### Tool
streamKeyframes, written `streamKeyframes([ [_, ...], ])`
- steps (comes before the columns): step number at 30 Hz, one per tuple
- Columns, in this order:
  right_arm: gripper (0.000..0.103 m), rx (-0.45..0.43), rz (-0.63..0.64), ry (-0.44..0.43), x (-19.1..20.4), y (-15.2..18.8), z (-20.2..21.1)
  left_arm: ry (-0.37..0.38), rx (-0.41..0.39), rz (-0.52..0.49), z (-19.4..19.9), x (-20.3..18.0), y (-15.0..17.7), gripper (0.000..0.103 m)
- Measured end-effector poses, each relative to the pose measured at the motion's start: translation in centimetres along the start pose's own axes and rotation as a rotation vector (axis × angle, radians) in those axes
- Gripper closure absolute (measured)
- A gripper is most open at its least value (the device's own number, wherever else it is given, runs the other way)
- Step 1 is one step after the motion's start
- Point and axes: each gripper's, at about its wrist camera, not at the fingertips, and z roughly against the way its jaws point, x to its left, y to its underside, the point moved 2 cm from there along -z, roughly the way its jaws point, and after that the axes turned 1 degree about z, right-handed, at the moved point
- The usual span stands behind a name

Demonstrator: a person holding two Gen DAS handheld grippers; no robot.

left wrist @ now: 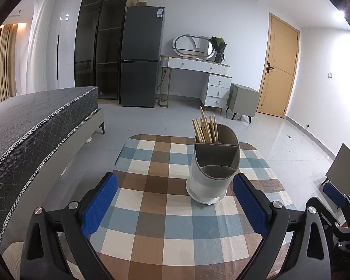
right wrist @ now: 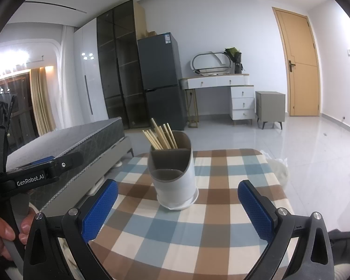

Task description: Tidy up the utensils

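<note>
A white and grey utensil holder (left wrist: 212, 172) with divided compartments stands on the checked tablecloth (left wrist: 156, 221). Several wooden chopsticks (left wrist: 205, 128) stand in its rear compartment; the front compartments look empty. My left gripper (left wrist: 175, 207) is open and empty, its blue pads low over the table, the holder just beyond its right fingertip. In the right wrist view the holder (right wrist: 175, 177) and chopsticks (right wrist: 161, 136) stand ahead of my right gripper (right wrist: 178, 210), which is open and empty. The left gripper's body (right wrist: 32, 175) shows at the left there.
A grey mattress bed (left wrist: 35, 128) lies left of the small table. A dark fridge (left wrist: 140, 56), a white dressing table (left wrist: 198, 70), a grey nightstand (left wrist: 242, 100) and a wooden door (left wrist: 280, 67) stand at the far wall. White crumpled material (right wrist: 280, 170) lies by the table's right edge.
</note>
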Motion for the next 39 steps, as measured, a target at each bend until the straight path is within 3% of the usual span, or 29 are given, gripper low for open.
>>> streamKeyframes([
  [39,0.0,-0.003,0.008,-0.003,-0.09,0.14,0.2,-0.012,0.008,0.035,0.26,0.48,-0.09,0.007],
])
